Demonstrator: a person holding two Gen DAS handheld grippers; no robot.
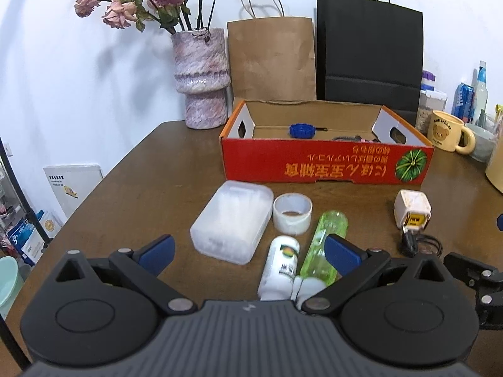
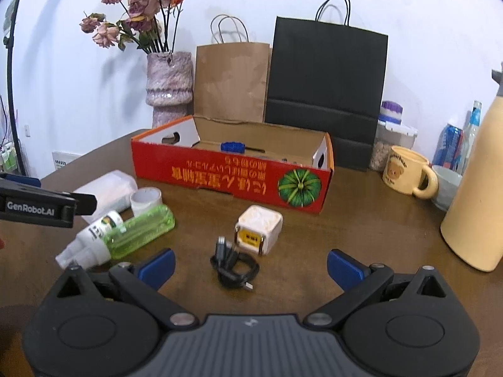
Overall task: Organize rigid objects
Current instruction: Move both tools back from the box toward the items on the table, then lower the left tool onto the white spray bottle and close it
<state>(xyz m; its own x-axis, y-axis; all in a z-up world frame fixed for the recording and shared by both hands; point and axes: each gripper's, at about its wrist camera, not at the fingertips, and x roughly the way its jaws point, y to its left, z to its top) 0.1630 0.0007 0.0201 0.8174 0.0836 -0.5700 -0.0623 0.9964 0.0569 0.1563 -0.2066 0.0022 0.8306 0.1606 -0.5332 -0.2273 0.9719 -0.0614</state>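
A red cardboard box (image 1: 327, 165) (image 2: 232, 179) stands open at the back of the brown table, with a blue cap (image 1: 301, 130) (image 2: 232, 147) inside. In front lie a translucent plastic case (image 1: 232, 221) (image 2: 107, 190), a tape roll (image 1: 292, 213) (image 2: 146, 199), a white bottle (image 1: 279, 267) (image 2: 94, 235), a green bottle (image 1: 323, 245) (image 2: 141, 229), a white charger cube (image 1: 412, 209) (image 2: 259, 229) and a coiled black cable (image 1: 415, 245) (image 2: 234, 264). My left gripper (image 1: 248, 253) is open above the case and bottles. My right gripper (image 2: 251, 265) is open around the cable.
A pink vase with dried roses (image 1: 201, 78) (image 2: 168, 84), a brown paper bag (image 1: 272, 59) and a black bag (image 1: 369, 50) stand behind the box. A yellow bear mug (image 1: 448, 130) (image 2: 407, 171), a drink can, bottles and a cream flask (image 2: 478, 182) crowd the right.
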